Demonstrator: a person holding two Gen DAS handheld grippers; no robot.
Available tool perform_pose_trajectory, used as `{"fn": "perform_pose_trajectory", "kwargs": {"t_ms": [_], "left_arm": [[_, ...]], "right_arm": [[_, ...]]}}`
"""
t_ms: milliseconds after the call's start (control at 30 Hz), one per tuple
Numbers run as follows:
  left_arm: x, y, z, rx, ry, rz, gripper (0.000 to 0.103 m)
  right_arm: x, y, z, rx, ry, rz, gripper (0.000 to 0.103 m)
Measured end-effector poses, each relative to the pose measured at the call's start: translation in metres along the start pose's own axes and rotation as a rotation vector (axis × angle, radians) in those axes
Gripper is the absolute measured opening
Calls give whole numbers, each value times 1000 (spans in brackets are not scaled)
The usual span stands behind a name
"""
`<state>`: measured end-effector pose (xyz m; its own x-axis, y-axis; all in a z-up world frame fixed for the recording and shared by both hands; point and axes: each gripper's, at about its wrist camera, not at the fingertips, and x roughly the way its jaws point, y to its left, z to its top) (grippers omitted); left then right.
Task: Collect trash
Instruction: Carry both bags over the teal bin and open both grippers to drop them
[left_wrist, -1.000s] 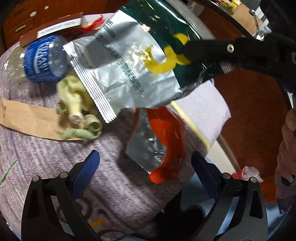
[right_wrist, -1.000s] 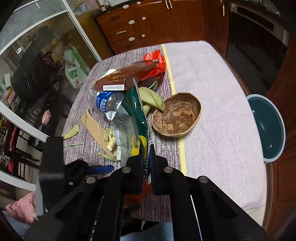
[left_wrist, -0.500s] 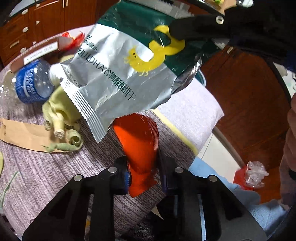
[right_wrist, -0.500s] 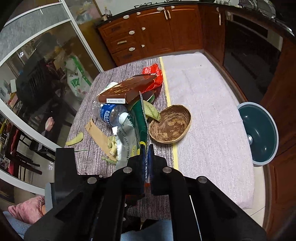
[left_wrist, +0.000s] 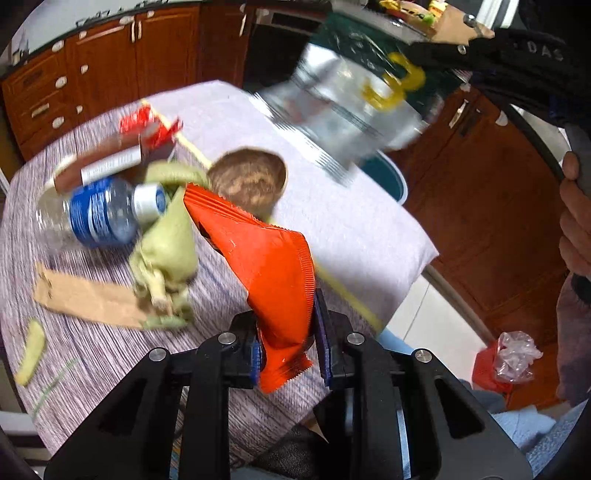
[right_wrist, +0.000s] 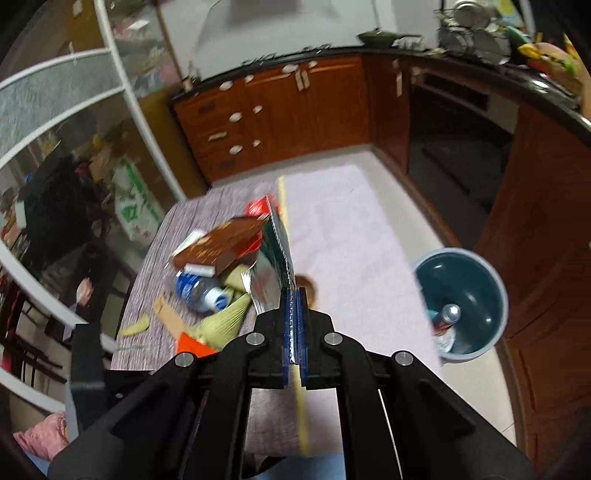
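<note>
My left gripper (left_wrist: 290, 350) is shut on an orange snack wrapper (left_wrist: 269, 273), lifted clear of the table. My right gripper (right_wrist: 294, 325) is shut on a green and silver snack bag (right_wrist: 275, 258), held edge-on and hanging in the air; in the left wrist view the same snack bag (left_wrist: 354, 107) is blurred at upper right. On the table lie a blue-labelled plastic bottle (left_wrist: 99, 214), green husks (left_wrist: 166, 236), a brown paper strip (left_wrist: 85, 299), a brown box (left_wrist: 103, 166) and a red wrapper (left_wrist: 151, 123). A teal bin (right_wrist: 461, 299) stands on the floor at the right.
A brown woven bowl (left_wrist: 247, 182) sits near the table's middle beside a yellow stripe in the cloth. The bin holds a can (right_wrist: 448, 315). Wooden cabinets (right_wrist: 277, 114) run along the back. A person's hand (left_wrist: 576, 221) shows at the right edge. A small red bag (left_wrist: 502, 365) lies on the floor.
My left gripper shut on the orange wrapper and lifted it off the table. My right gripper rose with the snack bag and swung toward the right.
</note>
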<state>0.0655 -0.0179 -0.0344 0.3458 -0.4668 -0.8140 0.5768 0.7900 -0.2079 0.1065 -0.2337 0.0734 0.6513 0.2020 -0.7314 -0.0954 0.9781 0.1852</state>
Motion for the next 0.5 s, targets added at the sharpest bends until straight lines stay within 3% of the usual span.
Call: {"fn": "perform_pose_trajectory", "kwargs": {"t_ms": [233, 500], "left_arm": [[3, -17, 55, 61, -34, -5, 24], [54, -67, 116, 152, 0, -43, 24]], "right_arm": [[-27, -55, 14, 68, -74, -105, 4], [-22, -120, 25, 129, -87, -194, 4]]}}
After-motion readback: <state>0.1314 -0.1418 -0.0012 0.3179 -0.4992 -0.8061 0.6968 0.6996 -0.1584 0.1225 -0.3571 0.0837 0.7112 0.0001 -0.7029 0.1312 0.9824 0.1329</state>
